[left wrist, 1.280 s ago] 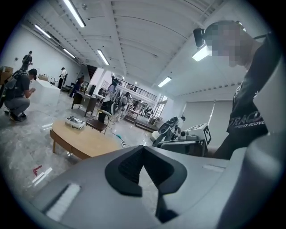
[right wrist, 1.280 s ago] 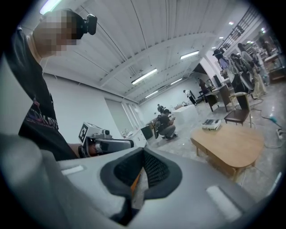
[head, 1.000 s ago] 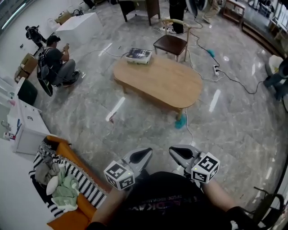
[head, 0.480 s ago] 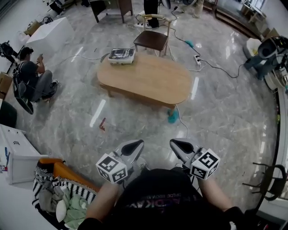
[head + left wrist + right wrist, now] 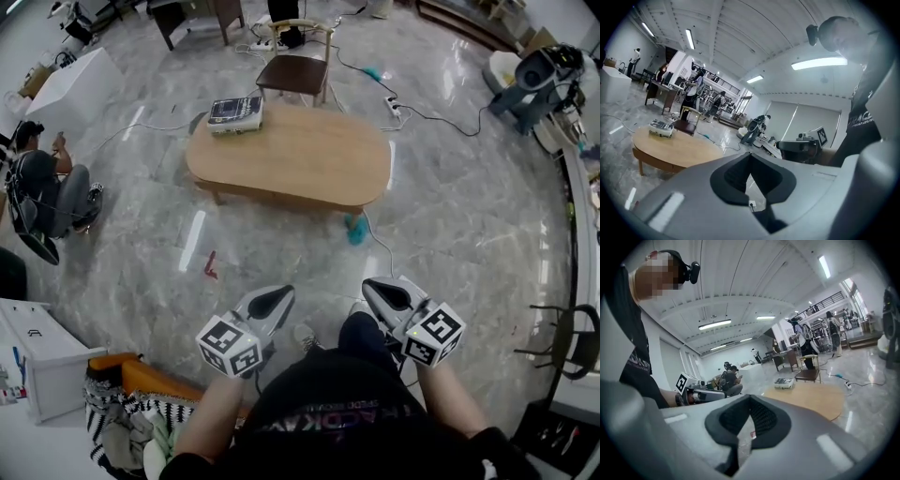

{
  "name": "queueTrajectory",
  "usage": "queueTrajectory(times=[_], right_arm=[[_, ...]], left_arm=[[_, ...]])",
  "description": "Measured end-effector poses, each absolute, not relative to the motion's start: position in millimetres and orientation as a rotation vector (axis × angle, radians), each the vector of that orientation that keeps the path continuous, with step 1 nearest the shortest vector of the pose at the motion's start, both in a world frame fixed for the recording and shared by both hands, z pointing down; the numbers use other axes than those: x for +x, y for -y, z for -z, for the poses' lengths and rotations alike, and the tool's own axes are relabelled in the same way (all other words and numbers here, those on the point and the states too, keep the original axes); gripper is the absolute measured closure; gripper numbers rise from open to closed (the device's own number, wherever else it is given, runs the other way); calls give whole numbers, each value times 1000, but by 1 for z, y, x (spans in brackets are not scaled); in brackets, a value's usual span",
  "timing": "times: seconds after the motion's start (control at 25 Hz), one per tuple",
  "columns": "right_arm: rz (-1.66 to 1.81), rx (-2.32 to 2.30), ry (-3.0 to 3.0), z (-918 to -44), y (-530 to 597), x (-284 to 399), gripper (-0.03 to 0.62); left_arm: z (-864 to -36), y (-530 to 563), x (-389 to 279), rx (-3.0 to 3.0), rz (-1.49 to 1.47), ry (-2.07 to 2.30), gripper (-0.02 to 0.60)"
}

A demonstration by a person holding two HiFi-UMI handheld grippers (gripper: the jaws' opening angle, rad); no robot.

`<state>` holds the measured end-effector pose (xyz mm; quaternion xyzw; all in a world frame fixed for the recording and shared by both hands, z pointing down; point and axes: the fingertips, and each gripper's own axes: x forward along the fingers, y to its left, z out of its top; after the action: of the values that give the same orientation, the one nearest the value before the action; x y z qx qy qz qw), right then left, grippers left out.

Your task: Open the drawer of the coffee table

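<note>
The oval wooden coffee table (image 5: 291,155) stands on the marble floor some way ahead of me; no drawer front shows from here. My left gripper (image 5: 272,302) and right gripper (image 5: 384,292) are held side by side low in front of my body, pointing toward the table and well short of it. Both are shut with nothing between the pads. In the left gripper view the left gripper (image 5: 750,155) shows the table (image 5: 675,150) at the left. In the right gripper view the right gripper (image 5: 750,398) shows the table (image 5: 811,399) at the right.
A flat grey box (image 5: 234,112) lies on the table's far left corner, with a wooden chair (image 5: 295,70) behind it. A teal object (image 5: 356,230) and a cable lie by the near right leg, a red scrap (image 5: 210,265) on the floor. A person (image 5: 42,187) sits at left; a white cabinet (image 5: 37,361) stands near left.
The view has swung, so the table now lies straight ahead and the seated person has slid to the left edge. Both grippers stay shut in front of my body.
</note>
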<state>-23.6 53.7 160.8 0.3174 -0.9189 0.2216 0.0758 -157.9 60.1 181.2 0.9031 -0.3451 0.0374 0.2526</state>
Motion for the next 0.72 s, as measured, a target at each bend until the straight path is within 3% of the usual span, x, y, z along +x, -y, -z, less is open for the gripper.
queueTrajectory(times=[0.72], right_arm=[[-702, 988, 2671, -217, 84, 33, 592]], left_arm=[[-215, 74, -104, 2452, -115, 923, 580]])
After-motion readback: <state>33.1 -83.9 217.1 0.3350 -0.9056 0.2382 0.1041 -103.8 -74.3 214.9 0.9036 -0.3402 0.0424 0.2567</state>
